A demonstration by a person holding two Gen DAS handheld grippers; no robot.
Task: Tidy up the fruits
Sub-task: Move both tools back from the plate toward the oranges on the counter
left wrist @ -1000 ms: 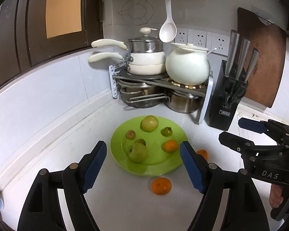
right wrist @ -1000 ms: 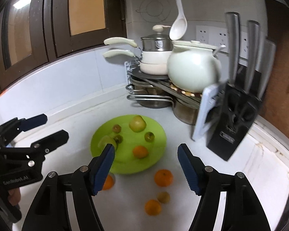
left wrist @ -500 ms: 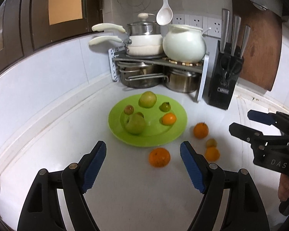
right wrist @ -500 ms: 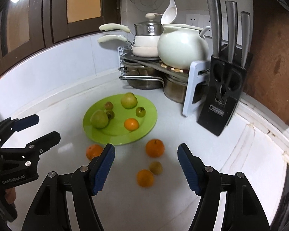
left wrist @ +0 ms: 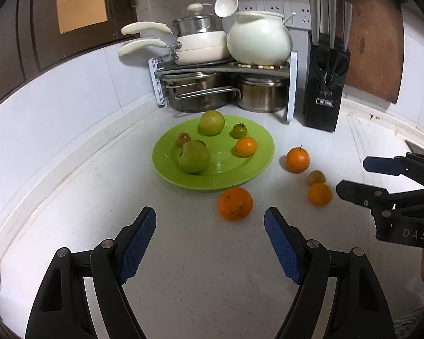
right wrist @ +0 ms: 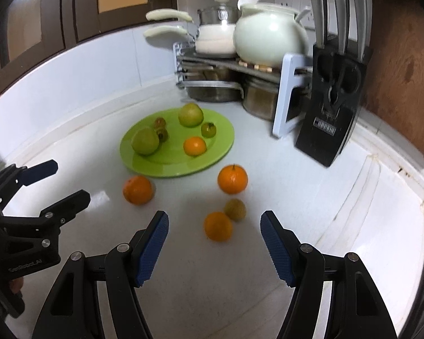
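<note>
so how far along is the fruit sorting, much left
Partly done. Six fruits sit on the green plate: two green pears, an orange and three small ones. Nothing is in hand: the left gripper and right gripper are both open and empty above the counter. Four fruits are left off the plate: the big orange, the stemmed orange, the small orange and a small brownish fruit.
</note>
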